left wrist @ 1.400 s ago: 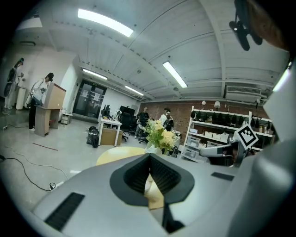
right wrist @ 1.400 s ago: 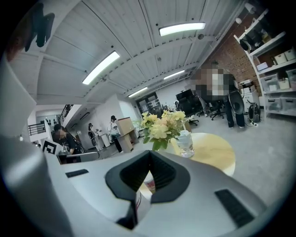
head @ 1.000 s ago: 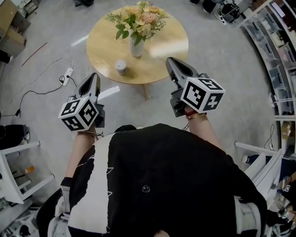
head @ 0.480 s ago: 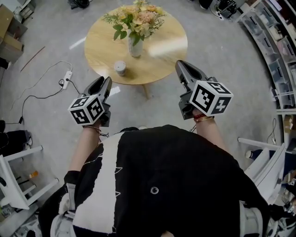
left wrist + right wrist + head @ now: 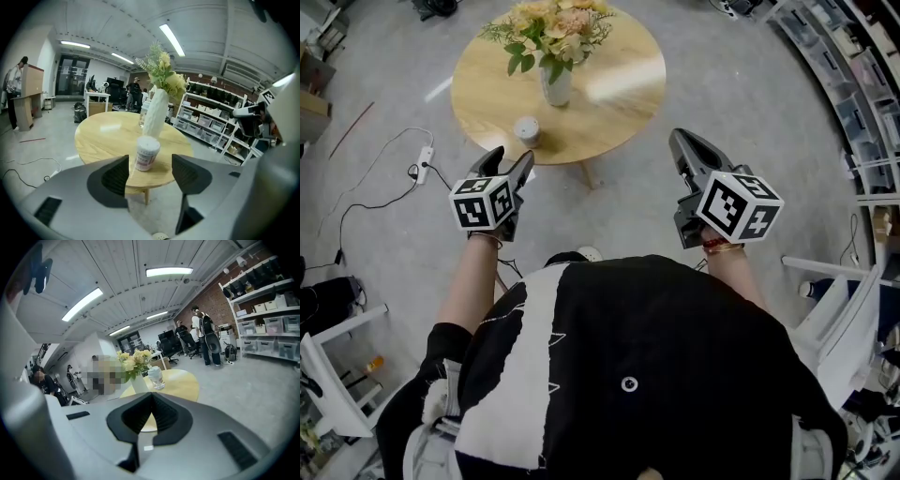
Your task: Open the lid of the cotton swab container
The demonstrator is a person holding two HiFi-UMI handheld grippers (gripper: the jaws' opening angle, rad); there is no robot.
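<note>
The left tool, centre left, has just been opening and stands wide apart, gripping nothing; the right tool is pressed together, empty; the cotton swab container stands upper left, near the edge of the desk, beside the vase.

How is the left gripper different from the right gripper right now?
The left gripper has its fingers wide apart, as they have just been opening, with nothing between them; the right gripper has its fingers shut together. In the left gripper view the swab container shows through the gap, still further off; the right gripper leaves no gap. Both are empty and face the round table.
</note>
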